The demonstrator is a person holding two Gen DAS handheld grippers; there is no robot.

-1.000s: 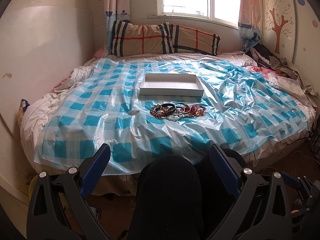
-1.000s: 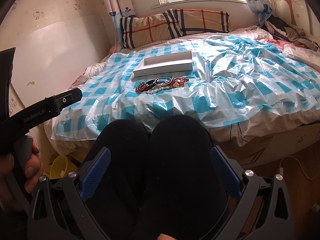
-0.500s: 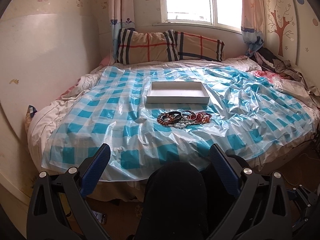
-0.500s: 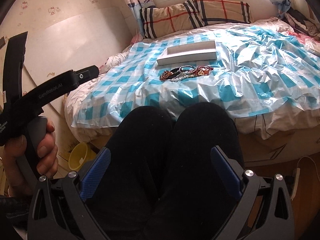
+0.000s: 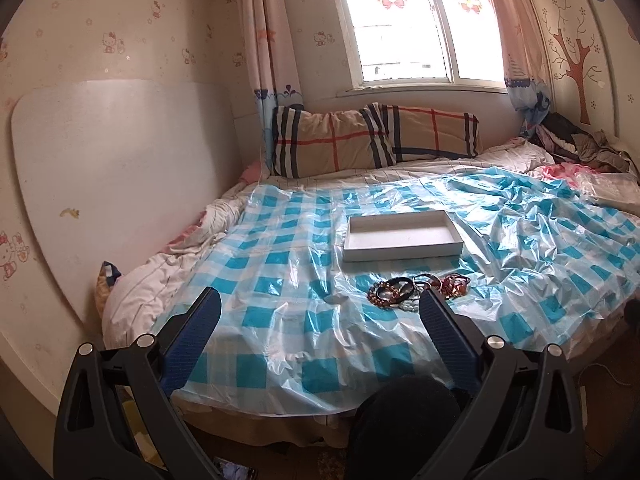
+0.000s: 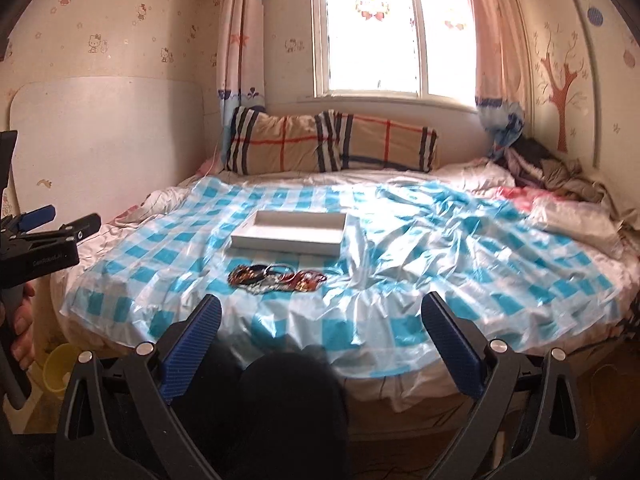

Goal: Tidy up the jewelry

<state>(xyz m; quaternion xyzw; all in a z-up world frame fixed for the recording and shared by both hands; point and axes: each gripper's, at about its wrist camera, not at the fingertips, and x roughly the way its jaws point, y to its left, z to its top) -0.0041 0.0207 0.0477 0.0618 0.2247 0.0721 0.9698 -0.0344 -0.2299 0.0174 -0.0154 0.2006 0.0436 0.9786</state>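
Observation:
A heap of bracelets and beaded jewelry (image 5: 416, 290) (image 6: 276, 277) lies on the blue-checked plastic sheet (image 5: 280, 312) that covers the bed. Just behind the heap sits an empty shallow white box (image 5: 402, 236) (image 6: 290, 233). My left gripper (image 5: 320, 320) is open and held short of the bed's near edge, with the heap close to its right fingertip in the view. My right gripper (image 6: 320, 320) is open too, with nothing between its fingers, and the heap lies ahead and a little left. The left gripper also shows at the left edge of the right wrist view (image 6: 44, 216).
Plaid pillows (image 5: 372, 140) lean under the window at the bed's head. A white board (image 5: 112, 184) leans on the left wall. Clothes (image 6: 548, 168) are piled at the far right. The person's dark-clad knees (image 6: 288, 396) sit before the bed. A yellow cup (image 6: 60, 364) stands on the floor.
Both grippers have risen and tilted up, so the knees have dropped low in view and the window and walls now show. Both have stayed open.

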